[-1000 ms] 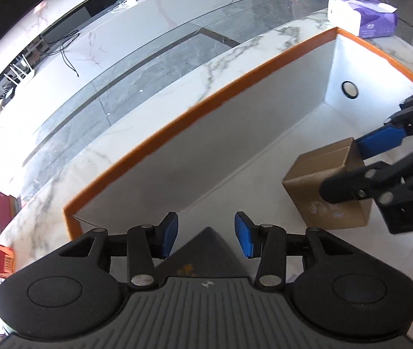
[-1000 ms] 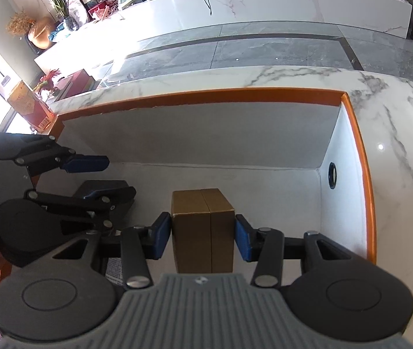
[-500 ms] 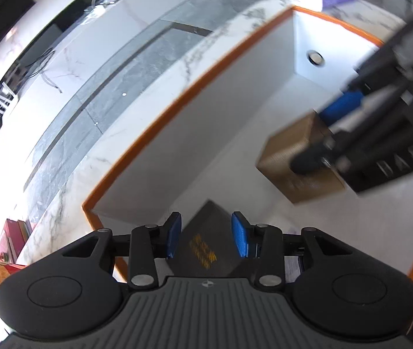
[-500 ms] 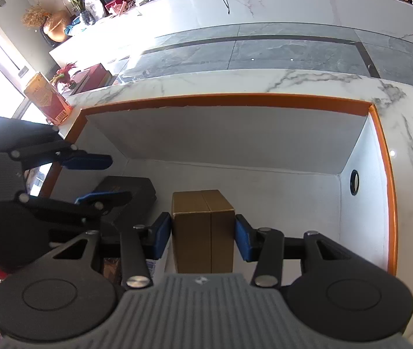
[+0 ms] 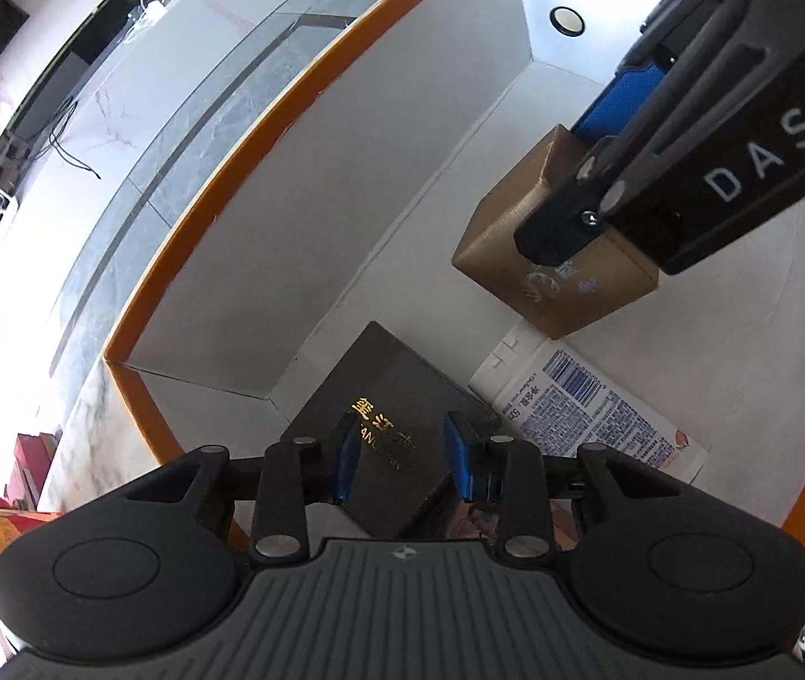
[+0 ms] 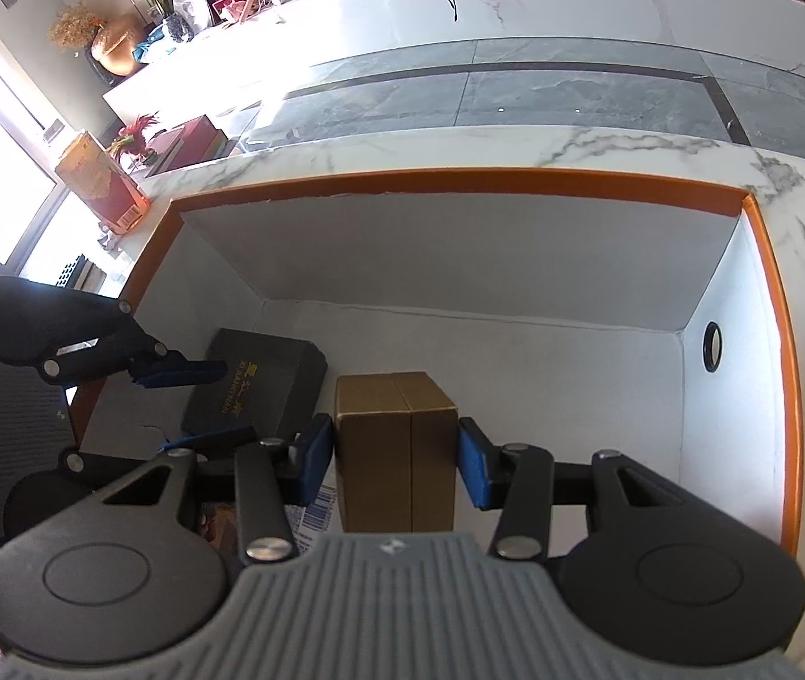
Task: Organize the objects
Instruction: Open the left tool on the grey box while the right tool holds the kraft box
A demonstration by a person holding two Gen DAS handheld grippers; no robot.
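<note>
Strong daylight flooded in from the window side, washing out the left edges of both views and glaring off the marble counter [image 6: 572,147]. The white bin's far wall [image 6: 459,249] sat in soft shade. Fisheye distortion curved every edge; focus stayed sharp.

bin floor [image 6: 572,374] clear right of brown box [image 6: 397,442]; black box [image 6: 255,385] crowds left.
</note>
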